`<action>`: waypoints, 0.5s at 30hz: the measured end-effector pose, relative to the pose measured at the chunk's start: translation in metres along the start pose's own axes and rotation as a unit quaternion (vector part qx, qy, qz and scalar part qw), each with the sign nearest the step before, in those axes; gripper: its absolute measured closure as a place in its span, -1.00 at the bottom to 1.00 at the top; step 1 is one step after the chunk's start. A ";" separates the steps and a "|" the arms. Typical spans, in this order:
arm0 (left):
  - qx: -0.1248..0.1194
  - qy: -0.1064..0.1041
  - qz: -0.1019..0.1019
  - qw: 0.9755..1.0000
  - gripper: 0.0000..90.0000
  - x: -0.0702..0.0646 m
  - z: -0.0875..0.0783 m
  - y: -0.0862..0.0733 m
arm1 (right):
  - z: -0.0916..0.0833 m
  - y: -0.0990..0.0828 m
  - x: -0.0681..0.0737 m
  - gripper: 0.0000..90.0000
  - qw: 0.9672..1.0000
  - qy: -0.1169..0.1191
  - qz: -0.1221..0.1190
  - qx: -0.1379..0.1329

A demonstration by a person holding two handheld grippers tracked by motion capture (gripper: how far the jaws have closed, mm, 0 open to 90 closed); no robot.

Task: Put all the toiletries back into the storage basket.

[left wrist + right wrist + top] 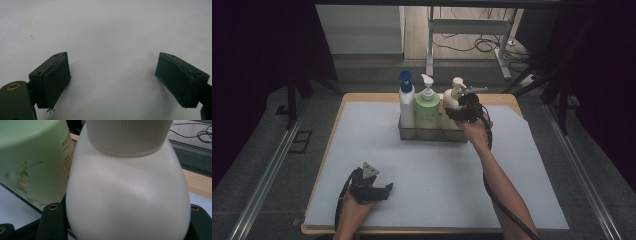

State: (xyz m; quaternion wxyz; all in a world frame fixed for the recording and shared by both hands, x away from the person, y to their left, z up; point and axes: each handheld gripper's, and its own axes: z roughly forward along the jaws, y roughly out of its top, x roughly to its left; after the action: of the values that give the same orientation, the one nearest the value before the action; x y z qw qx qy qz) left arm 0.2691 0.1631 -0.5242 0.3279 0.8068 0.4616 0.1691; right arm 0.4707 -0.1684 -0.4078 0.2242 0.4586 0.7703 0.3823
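A cream pump bottle (454, 96) stands at the right end of a clear basket (432, 134) at the back of the table. My right gripper (457, 113) is shut on its round body, one jaw on each side. In the right gripper view the cream bottle (127, 195) fills the space between the jaws of the right gripper (125, 226), and its ribbed collar is at the top. My left gripper (386, 189) rests low near the table's front left, open. In the left gripper view the left gripper (113, 82) has only the pale mat between its pads.
A green pump bottle (427, 112) and a white bottle with a blue cap (406, 102) stand in the same basket, left of the cream one. The green bottle (32, 157) almost touches the cream bottle. A pale mat (432, 175) covers the wooden table.
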 end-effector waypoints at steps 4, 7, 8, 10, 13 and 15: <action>0.000 0.000 0.000 1.000 -0.74 0.000 0.000 0.000 | 0.003 -0.003 0.001 -0.19 1.000 -0.003 -0.001 0.004; 0.000 0.000 0.000 1.000 -0.74 0.000 0.000 0.000 | 0.003 -0.004 -0.001 -0.20 1.000 -0.002 0.004 0.001; 0.000 0.000 0.000 1.000 -0.74 0.000 0.000 0.000 | 0.003 -0.005 -0.001 -0.20 1.000 -0.001 0.004 0.001; 0.000 0.000 0.000 1.000 -0.74 0.000 0.000 0.000 | 0.003 -0.006 -0.001 -0.21 1.000 0.000 0.004 -0.002; 0.000 0.000 0.000 1.000 -0.74 0.000 0.000 0.000 | 0.002 -0.007 -0.001 -0.21 1.000 0.000 0.001 -0.005; 0.000 0.000 0.000 1.000 -0.73 0.000 0.000 0.000 | 0.002 -0.007 -0.002 -0.22 1.000 0.003 -0.004 -0.005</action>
State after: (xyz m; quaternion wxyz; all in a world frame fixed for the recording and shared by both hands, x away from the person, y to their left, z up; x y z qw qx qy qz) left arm 0.2690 0.1630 -0.5242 0.3277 0.8068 0.4614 0.1695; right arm 0.4695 -0.1709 -0.4144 0.2257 0.4535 0.7708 0.3863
